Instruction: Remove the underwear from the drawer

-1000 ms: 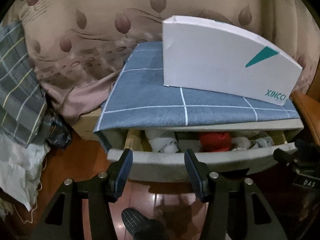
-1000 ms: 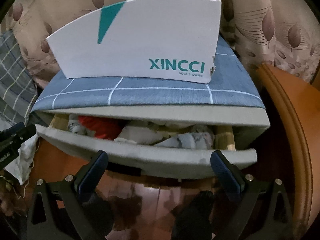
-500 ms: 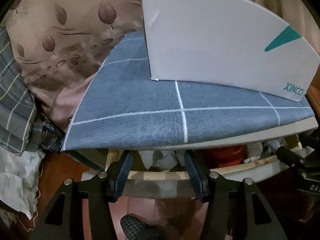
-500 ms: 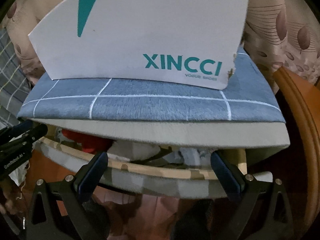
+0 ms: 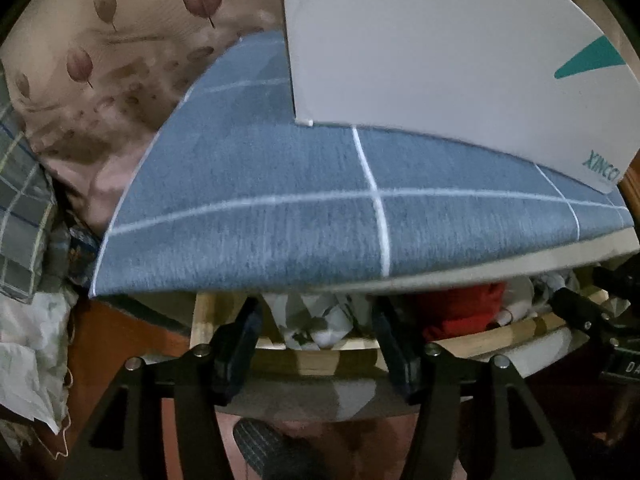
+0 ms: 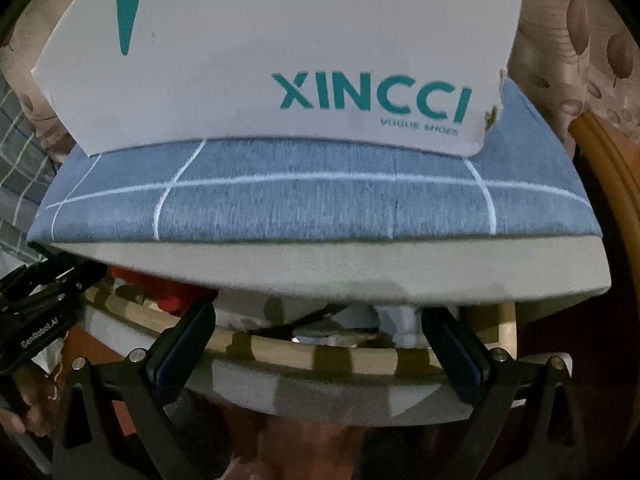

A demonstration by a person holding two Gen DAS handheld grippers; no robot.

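Observation:
The drawer (image 5: 320, 360) stands pulled out a little under a blue checked cabinet top (image 5: 320, 208); its wooden front rim also shows in the right wrist view (image 6: 320, 354). Inside lie crumpled white and grey underwear (image 5: 316, 320) and a red piece (image 5: 460, 304), also seen in the right wrist view (image 6: 172, 300). My left gripper (image 5: 316, 344) is open, its fingers over the drawer's front rim at the white underwear. My right gripper (image 6: 320, 344) is open wide at the rim, facing pale underwear (image 6: 360, 320). Neither holds anything.
A white XINCCI shoe box (image 6: 280, 60) sits on the cabinet top. A leaf-print cloth (image 5: 120, 60) and plaid fabric (image 5: 20, 208) lie at the left. A wooden chair edge (image 6: 608, 200) is at the right. The floor below is red-brown wood.
Both grippers have moved forward and closer to the drawer opening; the cabinet top and box now fill more of each view. Both stay open.

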